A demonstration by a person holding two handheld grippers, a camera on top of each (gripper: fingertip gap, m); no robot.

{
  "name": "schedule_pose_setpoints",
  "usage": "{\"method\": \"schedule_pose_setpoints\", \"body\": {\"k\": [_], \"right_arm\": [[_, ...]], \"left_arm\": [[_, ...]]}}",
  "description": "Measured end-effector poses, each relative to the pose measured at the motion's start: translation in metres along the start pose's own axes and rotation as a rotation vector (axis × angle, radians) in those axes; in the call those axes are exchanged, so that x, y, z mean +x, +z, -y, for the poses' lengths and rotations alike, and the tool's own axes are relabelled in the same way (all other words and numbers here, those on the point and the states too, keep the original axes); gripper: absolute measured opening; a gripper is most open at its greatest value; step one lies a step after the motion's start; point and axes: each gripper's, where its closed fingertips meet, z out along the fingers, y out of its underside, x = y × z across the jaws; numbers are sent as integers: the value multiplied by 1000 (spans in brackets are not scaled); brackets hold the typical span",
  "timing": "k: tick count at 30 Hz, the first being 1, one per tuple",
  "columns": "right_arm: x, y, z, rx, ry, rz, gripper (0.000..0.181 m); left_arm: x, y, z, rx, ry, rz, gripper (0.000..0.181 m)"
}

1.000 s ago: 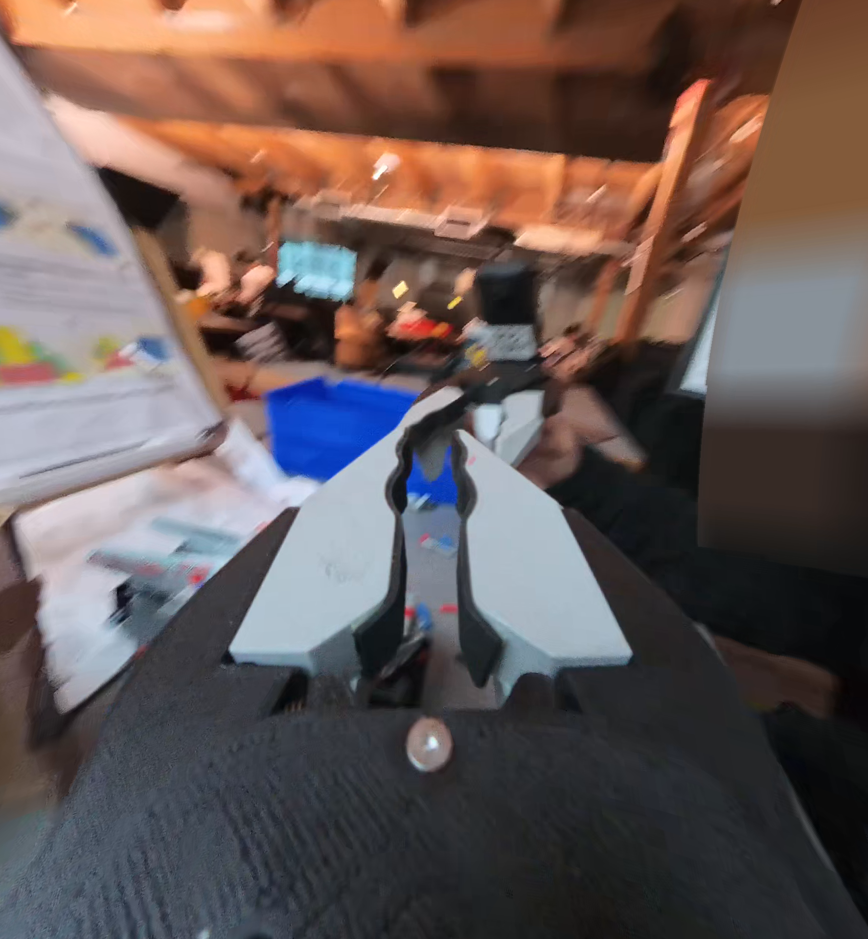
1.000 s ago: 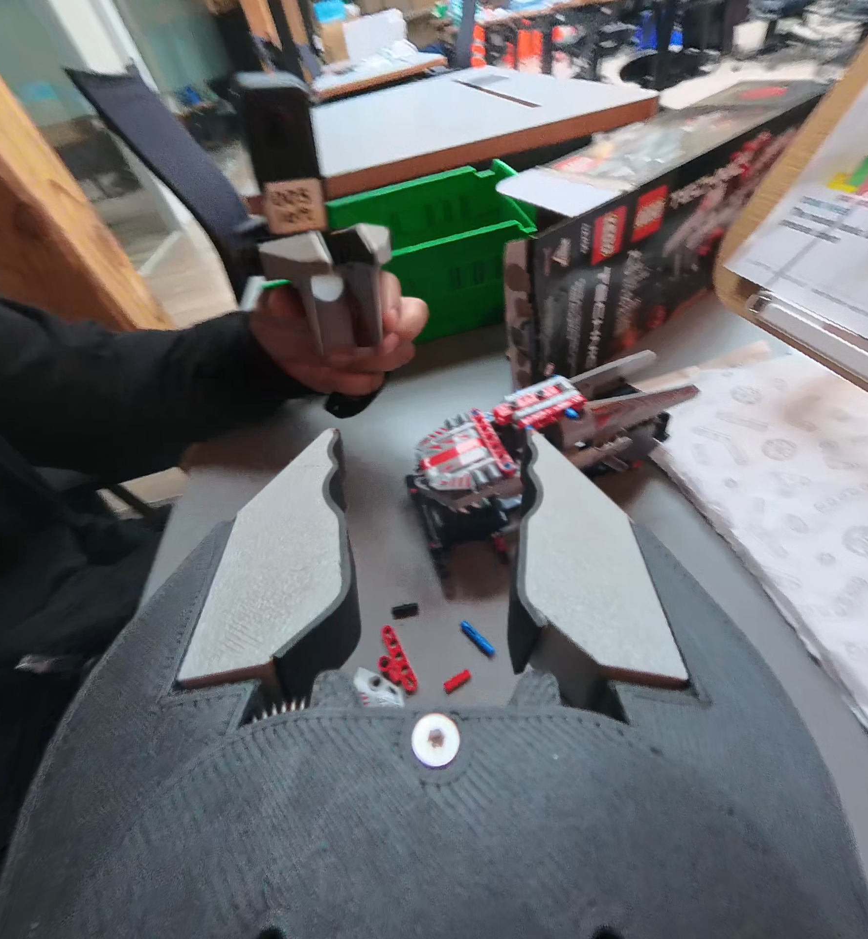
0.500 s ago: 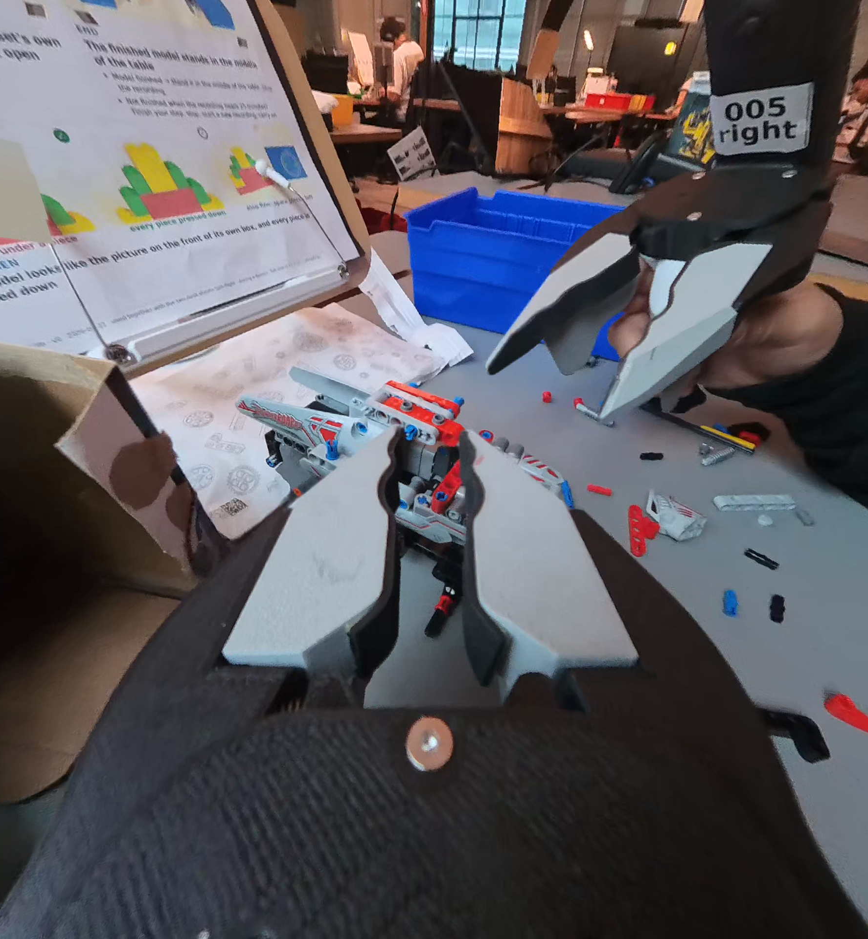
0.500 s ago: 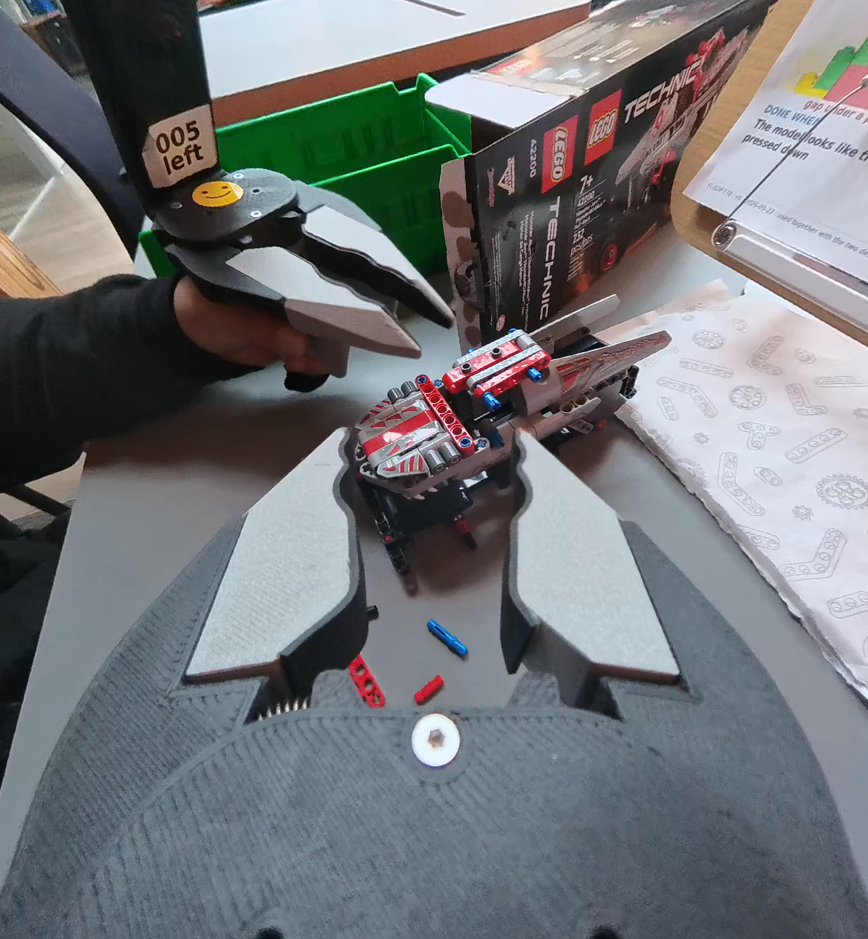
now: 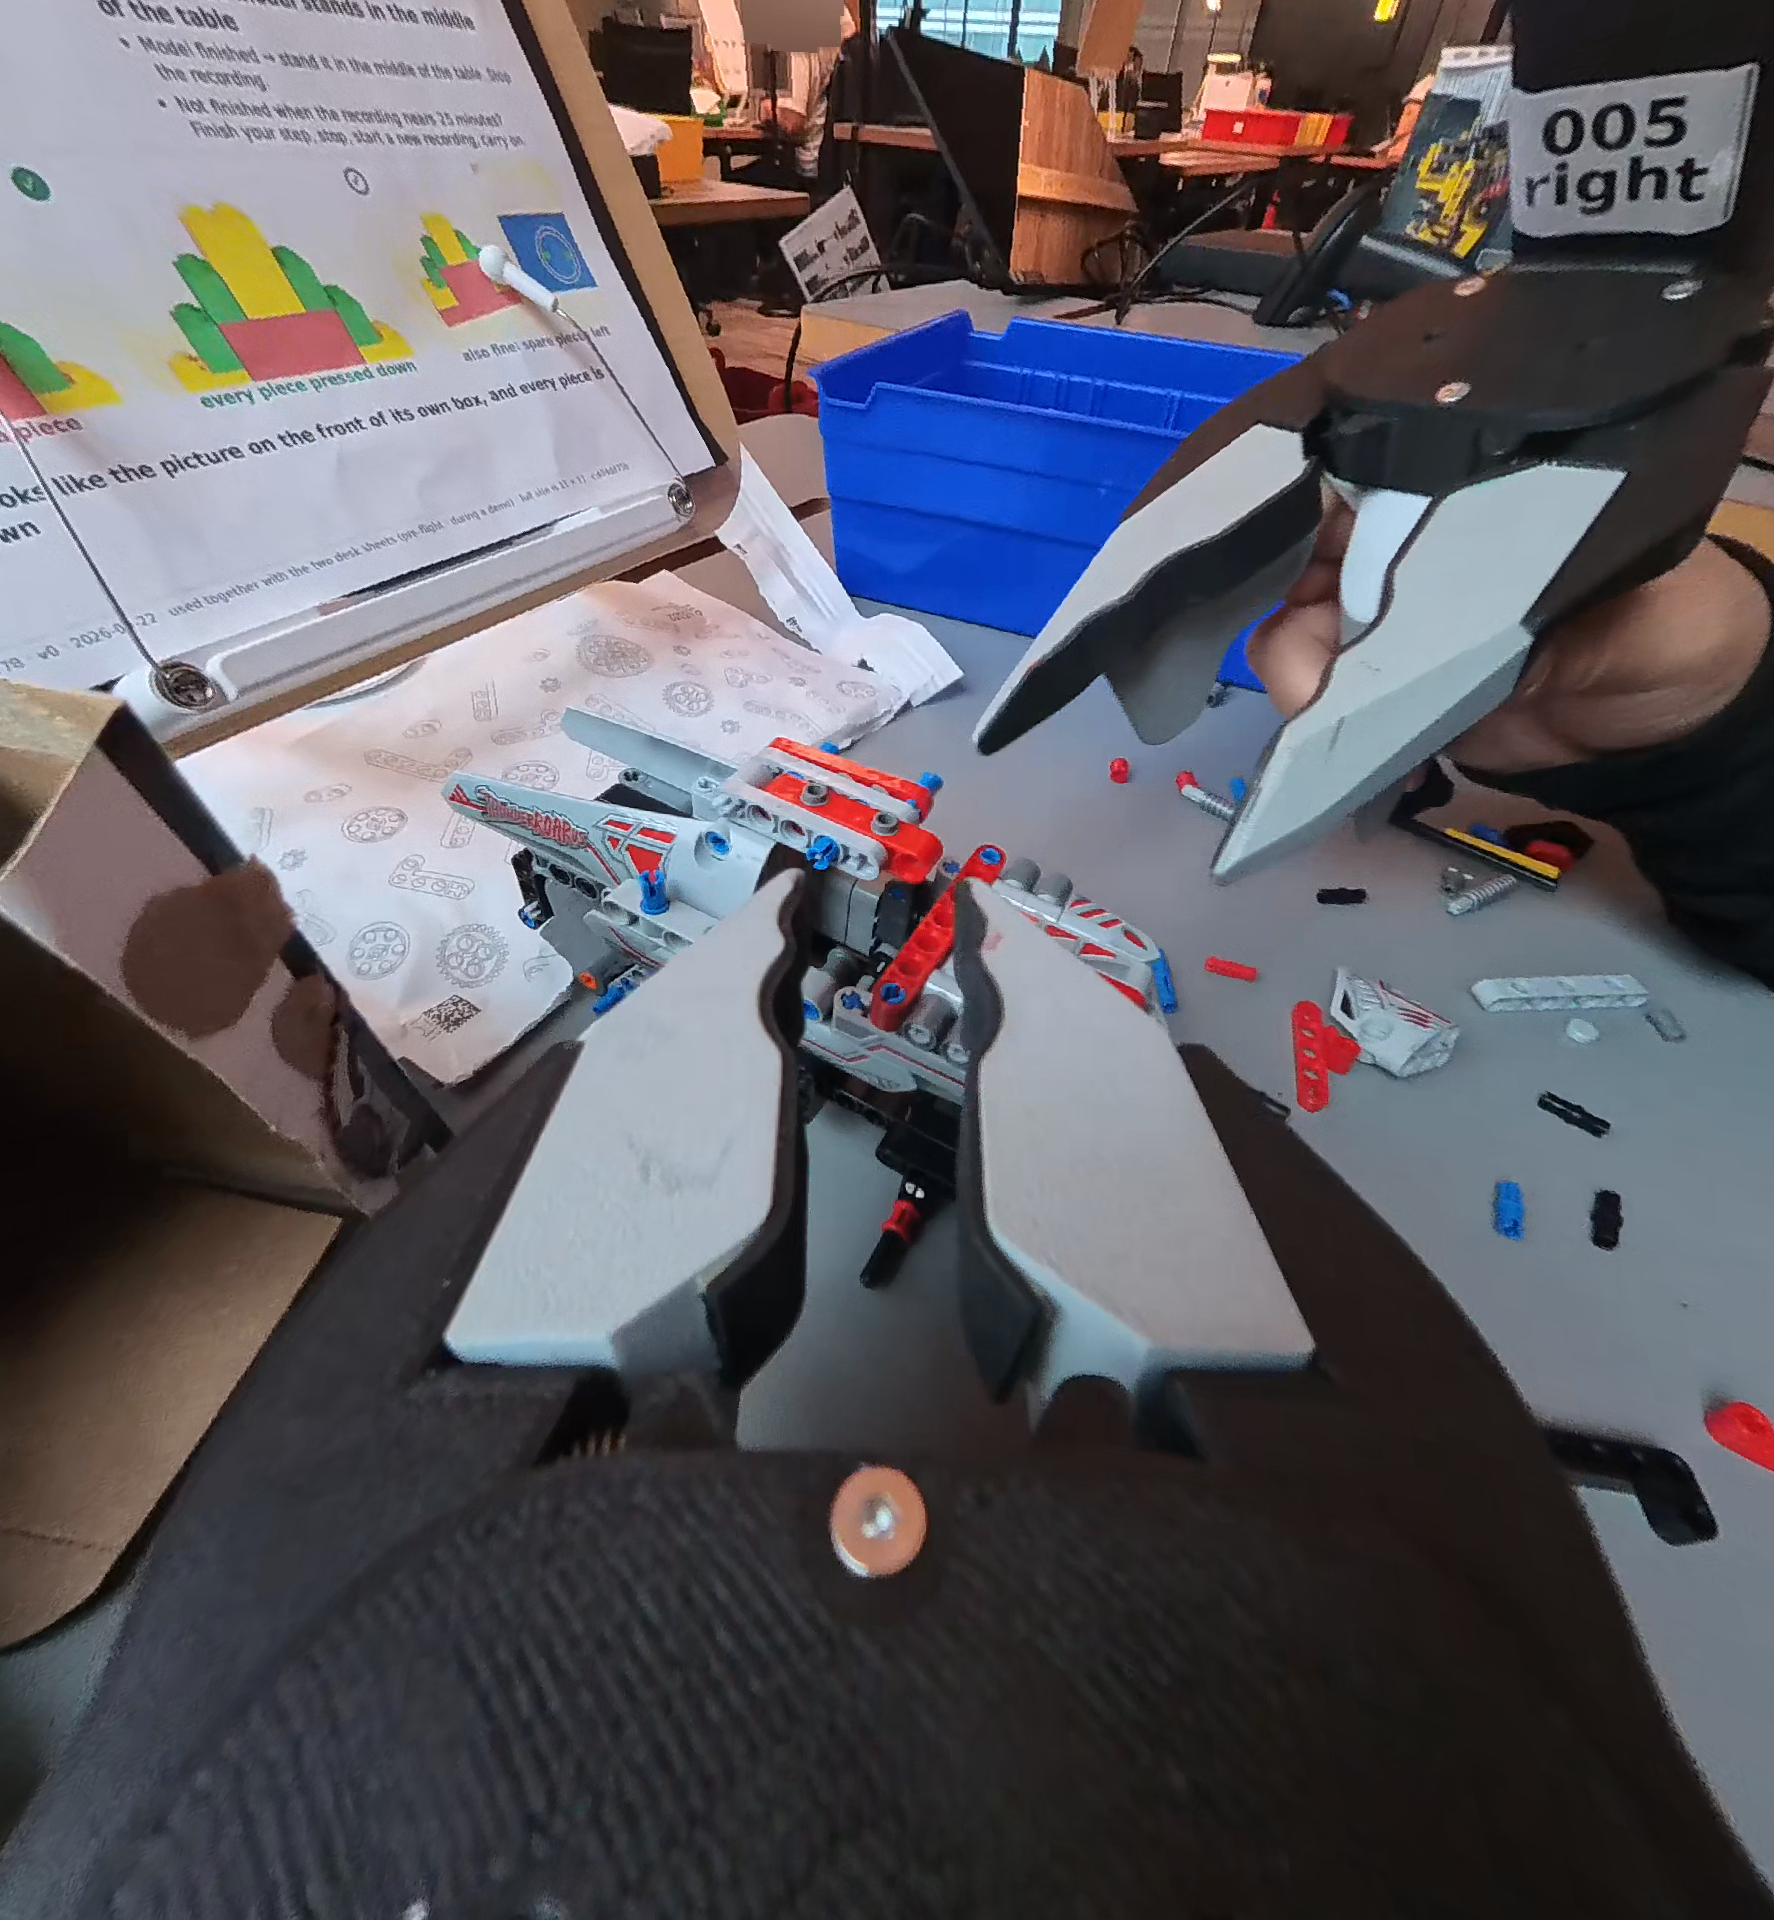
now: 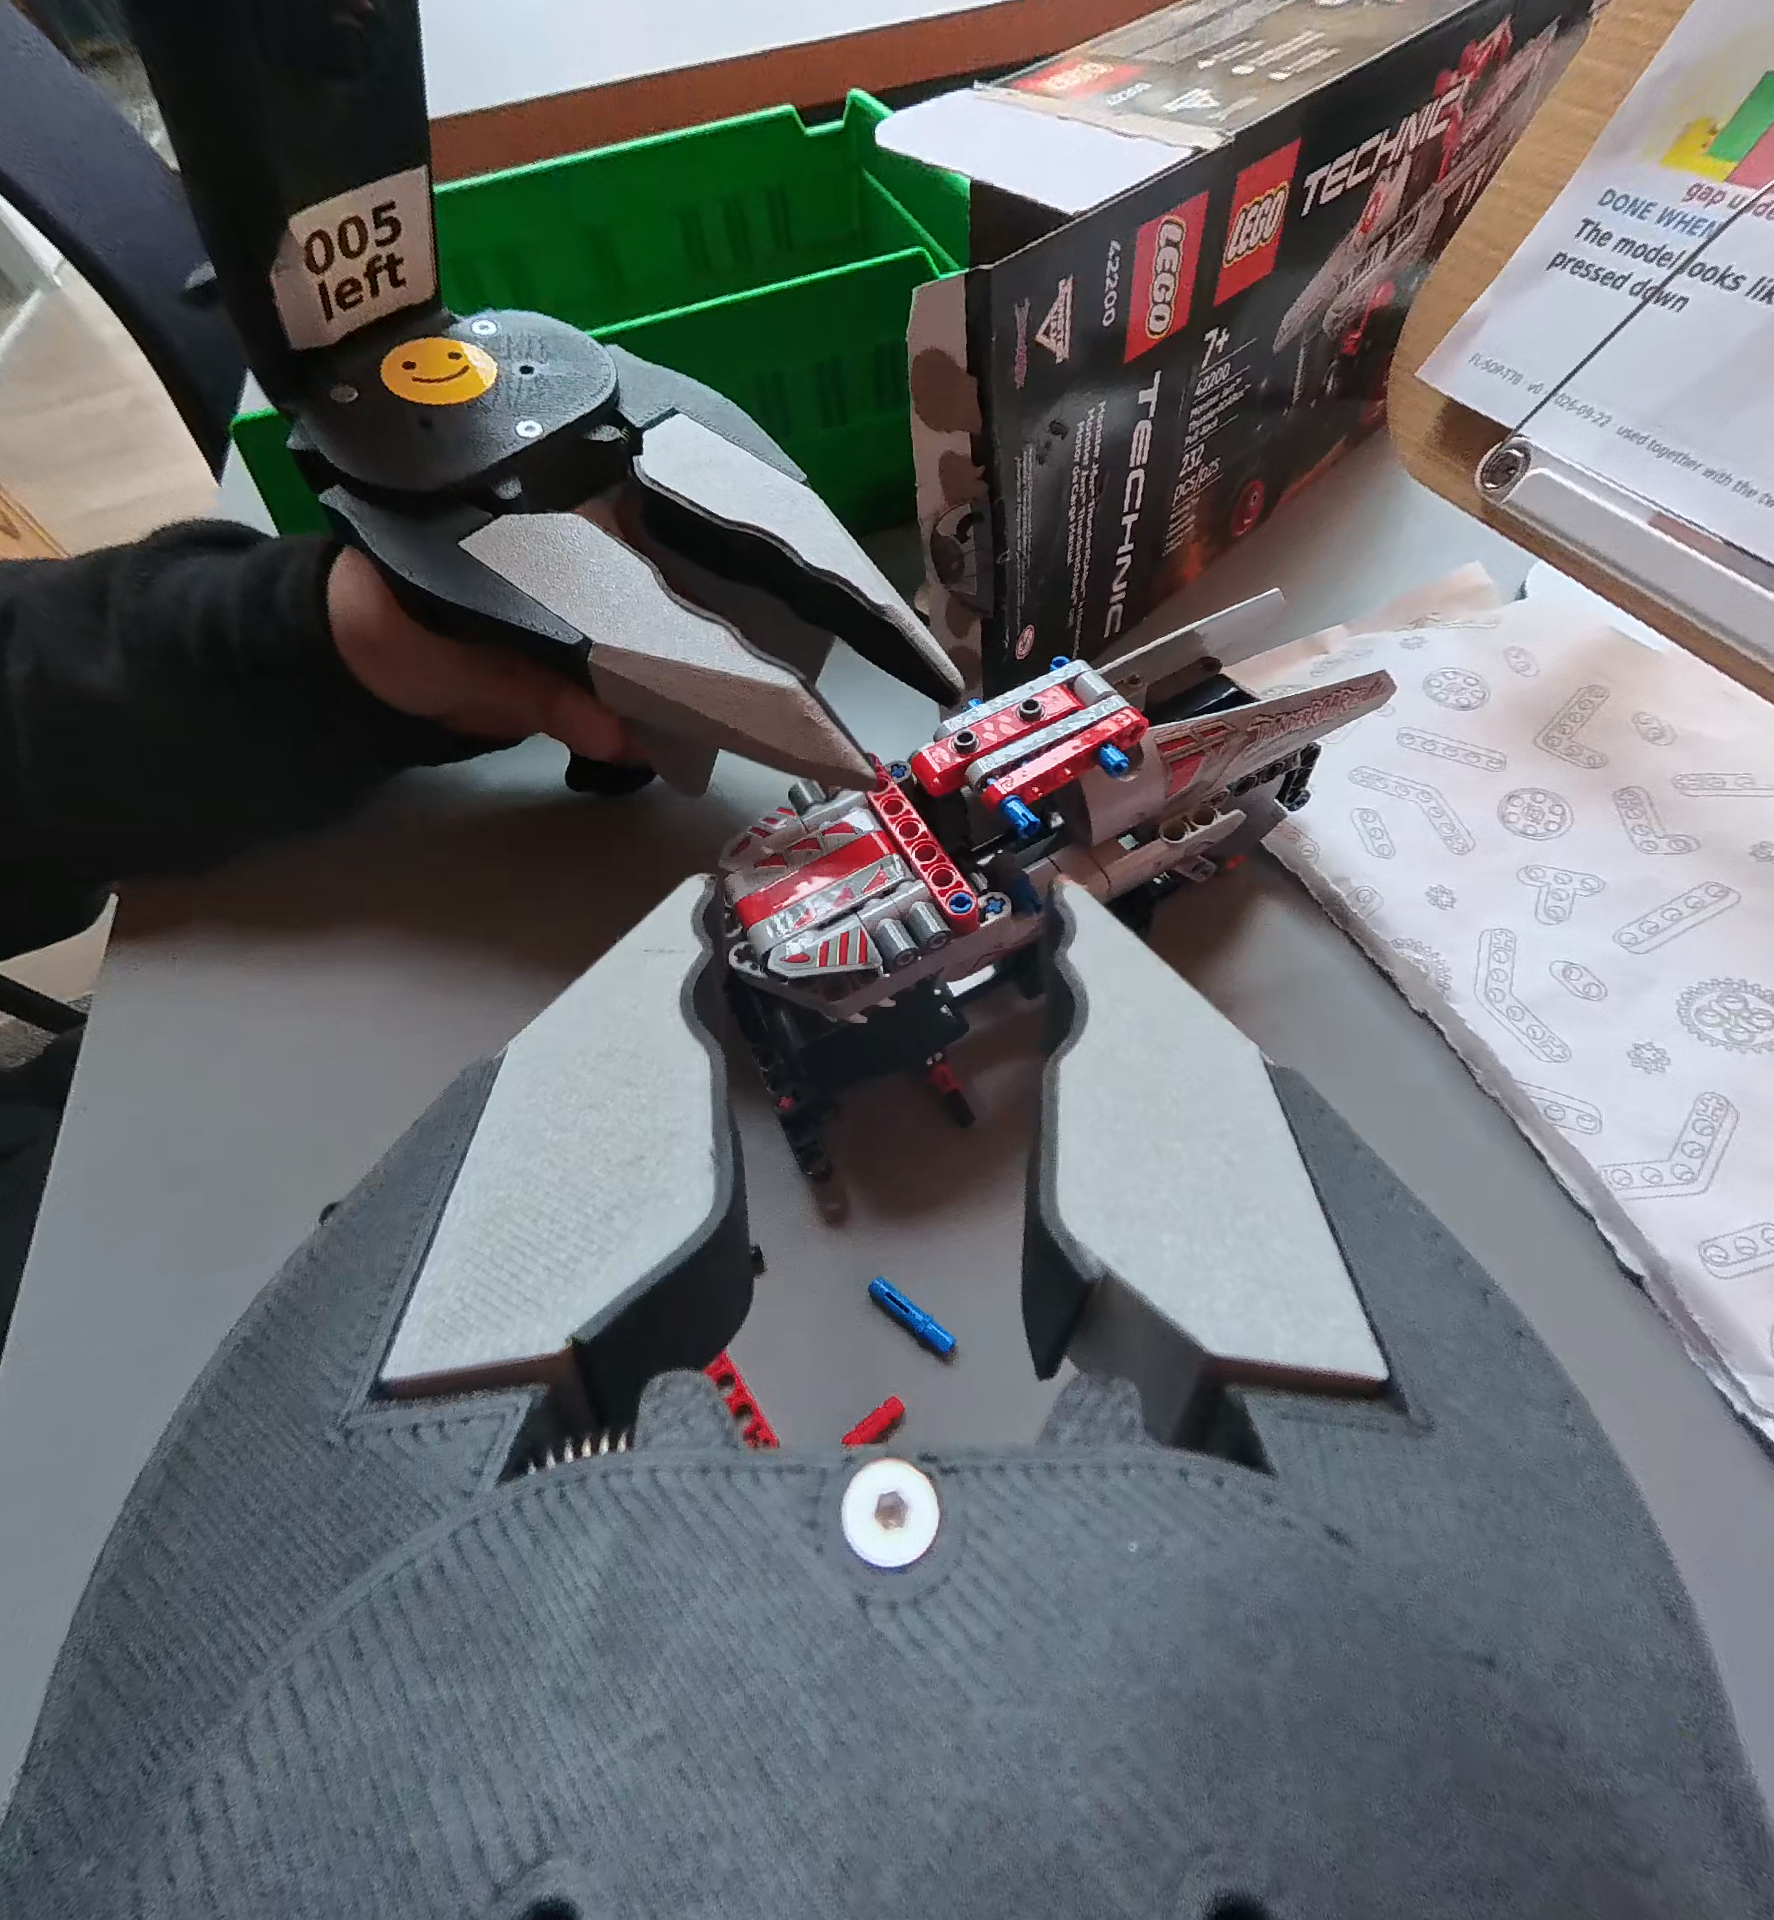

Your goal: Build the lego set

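Note:
A partly built red, grey and black Lego model [image 5: 821, 821] stands on the grey table [image 5: 1485, 1351]; it also shows in the right wrist view [image 6: 966, 831]. My left gripper [image 5: 878, 904] is narrowly open and empty. Seen from the right wrist view [image 6: 904, 732], its lower fingertip touches the model's red beam [image 6: 919, 847]. My right gripper [image 6: 883, 899] is wide open and empty, its fingers either side of the model's striped front. In the left wrist view the right gripper [image 5: 1101, 810] hovers just right of the model.
Loose parts lie right of the model: a red beam [image 5: 1314, 1049], a white panel [image 5: 1397, 1029], blue and black pins, and a blue pin [image 6: 909, 1314]. Around stand a blue bin [image 5: 966, 468], green bin [image 6: 706, 260], Lego box [image 6: 1174, 364], printed paper bag [image 6: 1589, 883] and instruction board [image 5: 291, 312]. One gripper's finger ends stand about 5 cm off the other's. Between my right fingertips and the blue pin [image 6: 909, 1314] there is roughly 11 cm.
The left gripper swung down from facing the room to the model. Both grippers closed in on the model; the left fingertip now touches the red beam.

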Motion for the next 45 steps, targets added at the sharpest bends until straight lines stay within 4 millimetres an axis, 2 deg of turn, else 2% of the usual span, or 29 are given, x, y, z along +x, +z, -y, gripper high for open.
{"method": "schedule_pose_setpoints", "body": {"k": [6, 12, 16, 18, 22, 29, 34, 38, 40, 41, 43, 44, 45], "right_arm": [[10, 1, -2, 5, -1, -51, 58], [18, 1, -5, -3, 31, -87, 58], [11, 4, -3, 4, 49, -44, 63], [5, 6, -4, -8, 16, -24, 65], [10, 8, -6, 3, -41, -41, 69], [18, 2, 20, 69, -25, 1, 62], [26, 16, 23, 10, -3, 62, 77], [25, 35, 6, -138, -27, 98, 72], [27, 42, 3, -176, -32, 77, 63], [29, 44, 4, -180, -27, 64, 53], [23, 47, 5, -179, -17, 99, 46], [19, 48, 4, -183, -25, 128, 37], [17, 48, 3, -185, -33, 146, 28]], "left_arm": [[-4, 0, -3, -13, -62, -14, 20], [-9, 0, -7, -50, 47, 56, 19], [-21, -2, -13, -90, 98, 131, 13], [-20, -2, -12, -77, 86, 109, 14], [-12, -2, -9, -58, 1, 15, 22], [-19, -3, -12, -54, -28, 23, 26], [-14, -4, -7, -26, -22, 7, 26], [-14, -1, -11, -43, -17, 9, 25], [-15, -1, -11, -44, -31, 6, 24], [-14, -1, -11, -45, -40, -1, 24], [-7, 0, -12, -45, -73, -46, 11], [-3, 1, -12, -43, -98, -71, 2], [-3, 2, -12, -36, -124, -75, 0]]}}
